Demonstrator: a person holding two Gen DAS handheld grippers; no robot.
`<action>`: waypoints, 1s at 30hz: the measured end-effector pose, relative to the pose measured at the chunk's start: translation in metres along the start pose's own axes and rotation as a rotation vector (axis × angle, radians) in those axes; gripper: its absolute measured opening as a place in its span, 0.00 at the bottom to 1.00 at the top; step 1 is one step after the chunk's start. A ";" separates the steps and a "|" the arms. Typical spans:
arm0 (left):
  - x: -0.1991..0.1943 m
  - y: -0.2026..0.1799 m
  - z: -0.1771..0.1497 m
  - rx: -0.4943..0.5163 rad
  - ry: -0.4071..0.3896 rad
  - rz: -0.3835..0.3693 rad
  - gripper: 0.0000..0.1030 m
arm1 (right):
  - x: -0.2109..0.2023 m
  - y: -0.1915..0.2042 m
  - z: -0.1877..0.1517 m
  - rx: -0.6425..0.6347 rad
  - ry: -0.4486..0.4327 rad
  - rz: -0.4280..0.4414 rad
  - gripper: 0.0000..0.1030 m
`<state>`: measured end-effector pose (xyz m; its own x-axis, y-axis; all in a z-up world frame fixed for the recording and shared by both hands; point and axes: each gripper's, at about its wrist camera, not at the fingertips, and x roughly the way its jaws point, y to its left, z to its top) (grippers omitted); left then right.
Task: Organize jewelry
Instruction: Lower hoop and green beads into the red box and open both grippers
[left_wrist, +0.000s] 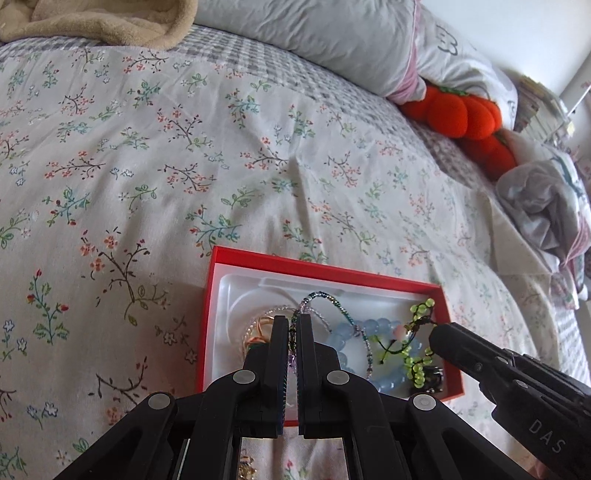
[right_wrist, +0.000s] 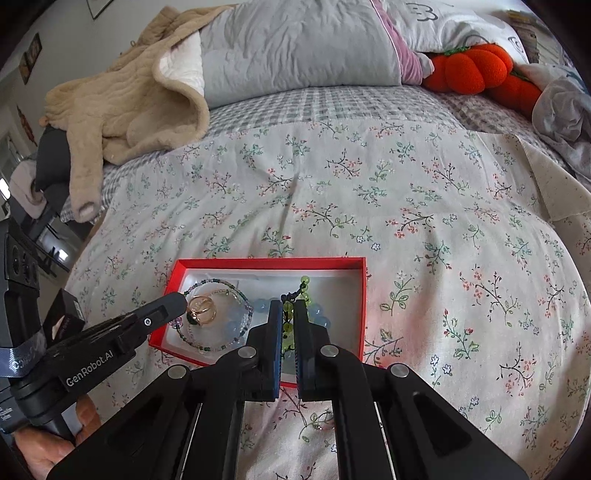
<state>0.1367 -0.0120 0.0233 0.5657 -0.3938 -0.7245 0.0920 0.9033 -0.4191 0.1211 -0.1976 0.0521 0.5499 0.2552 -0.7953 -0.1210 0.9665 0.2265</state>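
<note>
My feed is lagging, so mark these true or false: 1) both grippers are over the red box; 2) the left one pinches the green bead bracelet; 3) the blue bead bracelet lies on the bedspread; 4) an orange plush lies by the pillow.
1) Both grippers are over the red box: true.
2) False: the left gripper pinches the thin bead strand; the right gripper pinches the green bead bracelet.
3) False: the blue bead bracelet lies in the box.
4) Orange plush by the pillow: true.
</note>
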 end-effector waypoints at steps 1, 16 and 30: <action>0.001 -0.001 0.000 0.008 0.002 0.009 0.00 | 0.002 -0.001 0.000 0.001 0.006 -0.004 0.05; -0.026 -0.006 -0.002 0.056 0.009 0.106 0.44 | -0.021 -0.005 -0.003 0.025 0.011 -0.003 0.28; -0.034 0.009 -0.040 0.055 0.175 0.229 0.78 | -0.050 -0.022 -0.025 0.113 0.079 -0.039 0.59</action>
<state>0.0855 0.0027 0.0224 0.4274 -0.1974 -0.8822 0.0249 0.9781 -0.2068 0.0756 -0.2310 0.0723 0.4855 0.2237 -0.8452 -0.0045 0.9673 0.2534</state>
